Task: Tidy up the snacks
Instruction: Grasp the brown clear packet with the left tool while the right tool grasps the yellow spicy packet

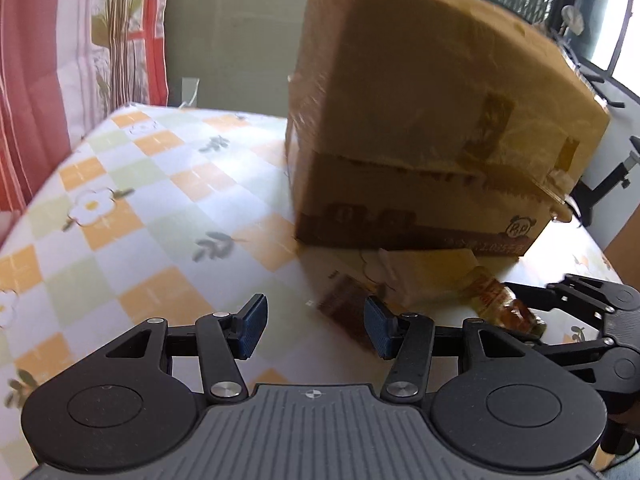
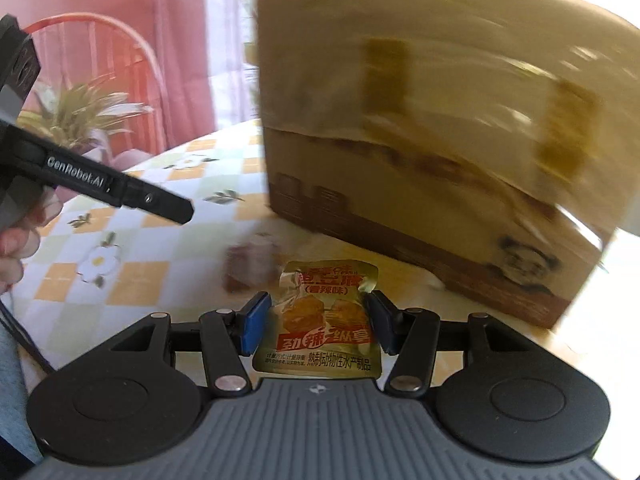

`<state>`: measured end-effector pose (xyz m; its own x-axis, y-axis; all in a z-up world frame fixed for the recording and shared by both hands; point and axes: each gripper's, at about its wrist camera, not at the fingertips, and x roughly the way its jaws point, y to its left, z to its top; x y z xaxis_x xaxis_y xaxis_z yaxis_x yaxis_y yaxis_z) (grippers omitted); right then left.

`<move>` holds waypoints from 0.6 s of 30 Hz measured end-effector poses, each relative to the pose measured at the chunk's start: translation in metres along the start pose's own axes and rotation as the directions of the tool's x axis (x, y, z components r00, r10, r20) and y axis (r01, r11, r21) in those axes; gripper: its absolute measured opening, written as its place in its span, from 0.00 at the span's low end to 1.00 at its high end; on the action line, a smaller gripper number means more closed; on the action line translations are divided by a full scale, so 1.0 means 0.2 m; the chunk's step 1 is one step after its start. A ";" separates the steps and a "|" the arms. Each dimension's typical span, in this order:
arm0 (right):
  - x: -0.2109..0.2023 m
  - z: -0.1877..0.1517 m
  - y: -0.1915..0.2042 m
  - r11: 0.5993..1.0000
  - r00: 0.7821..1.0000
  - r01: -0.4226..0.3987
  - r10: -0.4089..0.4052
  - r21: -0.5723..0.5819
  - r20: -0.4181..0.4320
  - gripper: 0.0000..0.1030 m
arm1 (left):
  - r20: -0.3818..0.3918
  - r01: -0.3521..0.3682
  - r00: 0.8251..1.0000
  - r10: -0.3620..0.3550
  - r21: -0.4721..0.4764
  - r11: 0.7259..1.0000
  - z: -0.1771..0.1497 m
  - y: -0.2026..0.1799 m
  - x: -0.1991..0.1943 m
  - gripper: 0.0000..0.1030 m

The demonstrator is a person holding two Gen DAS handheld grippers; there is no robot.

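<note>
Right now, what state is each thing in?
Right gripper: fingers closed on the gold snack packet, held up.
Left gripper: fingers apart, empty.
Cardboard box: standing on the table.
Small brown packet: lying on the table, blurred.

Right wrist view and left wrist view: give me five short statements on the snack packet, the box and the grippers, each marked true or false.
1. The right gripper holds a gold snack packet between its pads. True.
2. The left gripper holds a snack. False: nothing is between its pads.
3. A cardboard box stands on the checked tablecloth. True.
4. The tablecloth is plain blue. False: it has orange and green checks with flowers.
5. The snack packet lies inside the box. False: it is outside, in the right gripper, in front of the box.
</note>
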<state>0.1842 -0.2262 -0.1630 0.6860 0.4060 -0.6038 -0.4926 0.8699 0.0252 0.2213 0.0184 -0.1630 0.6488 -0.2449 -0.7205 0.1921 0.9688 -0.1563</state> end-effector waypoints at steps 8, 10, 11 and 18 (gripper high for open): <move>-0.06 -0.10 -0.16 0.994 0.996 0.086 -0.088 0.060 0.033 0.54 | -0.022 -0.121 0.993 0.119 -0.115 0.986 0.03 -0.13 0.20 0.55; -0.07 -0.12 -0.19 0.993 0.995 0.087 -0.090 0.079 0.037 0.54 | -0.034 -0.163 0.987 0.160 -0.111 0.980 0.04 -0.14 0.24 0.55; -0.07 -0.13 -0.20 0.992 0.995 0.086 -0.089 0.089 0.038 0.54 | -0.040 -0.181 0.983 0.178 -0.111 0.977 0.05 -0.14 0.26 0.55; -0.08 -0.15 -0.23 0.993 0.996 0.064 -0.070 0.101 0.053 0.54 | -0.051 -0.236 0.971 0.232 -0.100 0.967 0.06 -0.20 0.30 0.62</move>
<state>0.1788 -0.2807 -0.1777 0.7459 0.3587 -0.5611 -0.3913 0.9178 0.0666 0.2616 -0.0356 -0.1923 0.6374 -0.0116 -0.7705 -0.0407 0.9980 -0.0487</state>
